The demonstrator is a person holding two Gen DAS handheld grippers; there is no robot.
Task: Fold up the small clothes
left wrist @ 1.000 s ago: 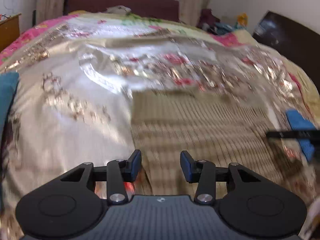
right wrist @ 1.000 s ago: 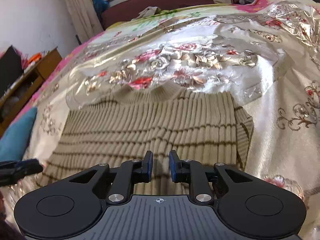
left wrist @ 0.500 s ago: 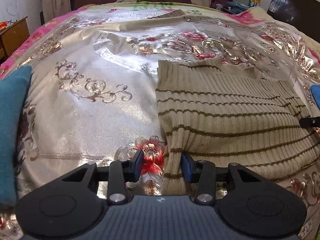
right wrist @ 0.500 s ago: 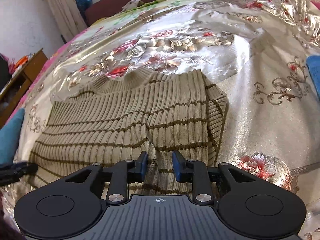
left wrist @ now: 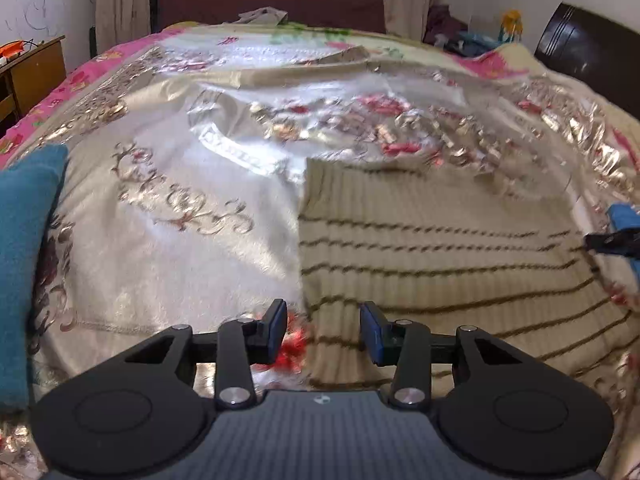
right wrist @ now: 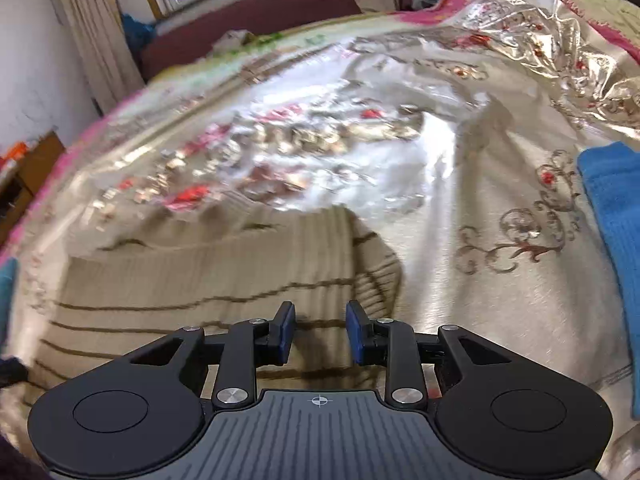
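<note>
A beige ribbed sweater (left wrist: 440,248) with thin brown stripes lies flat on the shiny floral bedcover (left wrist: 180,240). My left gripper (left wrist: 323,320) hovers open over the sweater's left edge near its lower corner, with nothing pinched. In the right wrist view the sweater (right wrist: 200,280) fills the lower left. My right gripper (right wrist: 320,320) stands open above the sweater's lower right part, close to its folded right edge, and its pads are clear of the knit. The right gripper's dark tip (left wrist: 612,240) shows at the far right of the left wrist view.
A bright blue cloth (right wrist: 612,220) lies on the bedcover right of the sweater. A teal cloth (left wrist: 24,260) lies at the bed's left edge. A dark red headboard (left wrist: 272,4) and curtains stand behind, a wooden cabinet (left wrist: 32,68) at the left.
The right gripper's jaws have spread wider, and it has shifted toward the sweater's right edge. The left gripper stays open at the sweater's left edge, its view tilted slightly.
</note>
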